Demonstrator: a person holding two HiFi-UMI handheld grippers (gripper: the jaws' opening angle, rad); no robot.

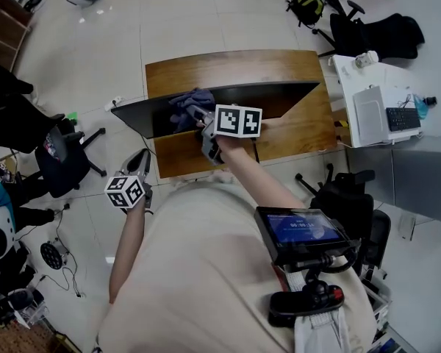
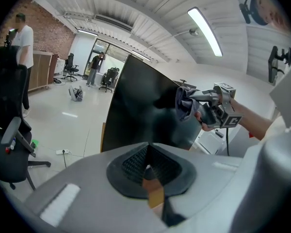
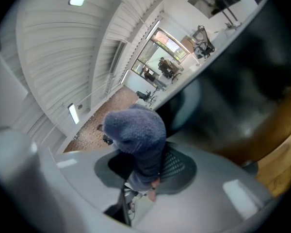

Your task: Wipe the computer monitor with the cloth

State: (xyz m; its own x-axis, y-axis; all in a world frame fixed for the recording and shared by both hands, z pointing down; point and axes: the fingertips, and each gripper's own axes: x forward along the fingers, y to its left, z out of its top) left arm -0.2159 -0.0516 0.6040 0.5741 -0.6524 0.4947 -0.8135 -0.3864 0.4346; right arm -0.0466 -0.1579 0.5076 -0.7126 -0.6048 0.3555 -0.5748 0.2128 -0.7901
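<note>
A dark computer monitor [image 1: 228, 98] stands on a wooden desk [image 1: 228, 68]; in the left gripper view the monitor [image 2: 136, 106] shows its black screen. My right gripper [image 1: 198, 115] is shut on a bluish-grey cloth [image 1: 189, 105] and holds it against the screen near its upper middle. The same cloth [image 3: 138, 140] fills the jaws in the right gripper view, and the cloth [image 2: 184, 103] shows at the screen's right part in the left gripper view. My left gripper [image 1: 141, 162] hangs low at the left, off the desk, with its jaws closed and empty [image 2: 150, 171].
A black office chair [image 1: 62, 157] stands at the left and another chair [image 1: 353, 204] at the right. A white table [image 1: 382, 109] with a keyboard and laptop lies to the right. A person [image 2: 24, 47] stands far left by a brick wall.
</note>
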